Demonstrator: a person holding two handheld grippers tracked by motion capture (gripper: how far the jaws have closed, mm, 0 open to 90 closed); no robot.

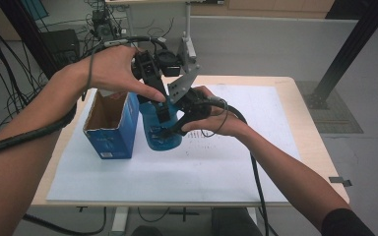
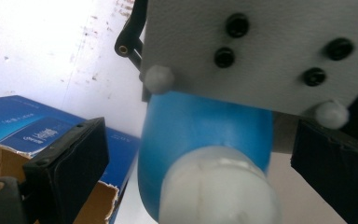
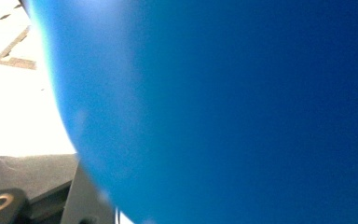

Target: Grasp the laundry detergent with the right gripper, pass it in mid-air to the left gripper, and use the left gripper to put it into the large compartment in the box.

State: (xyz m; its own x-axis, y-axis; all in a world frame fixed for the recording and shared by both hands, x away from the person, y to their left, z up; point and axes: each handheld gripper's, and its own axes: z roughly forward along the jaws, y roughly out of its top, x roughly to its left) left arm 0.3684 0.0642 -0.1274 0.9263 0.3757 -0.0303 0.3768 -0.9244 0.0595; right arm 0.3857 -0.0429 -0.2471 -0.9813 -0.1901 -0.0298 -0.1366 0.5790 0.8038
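Note:
A blue bottle [image 1: 161,137] with a white cap [image 2: 219,186] stands on the white sheet [image 1: 202,167]. My right gripper [image 1: 176,128] comes in from the right and is shut on the bottle's body; in the right gripper view the blue wall [image 3: 214,112] sits right against the camera. My left gripper [image 1: 161,109] points down from above. Its jaws stand open on either side of the cap, with a gap showing on each side [image 2: 200,168]. The right gripper's grey plate [image 2: 261,46] lies just beyond the bottle in the left gripper view.
An open blue cardboard box [image 1: 110,123] stands upright just left of the bottle, almost touching it. The wooden table [image 1: 305,132] shows a bare strip along its right edge. Cables trail from both grippers, and a black frame post [image 1: 349,49] rises at the far right.

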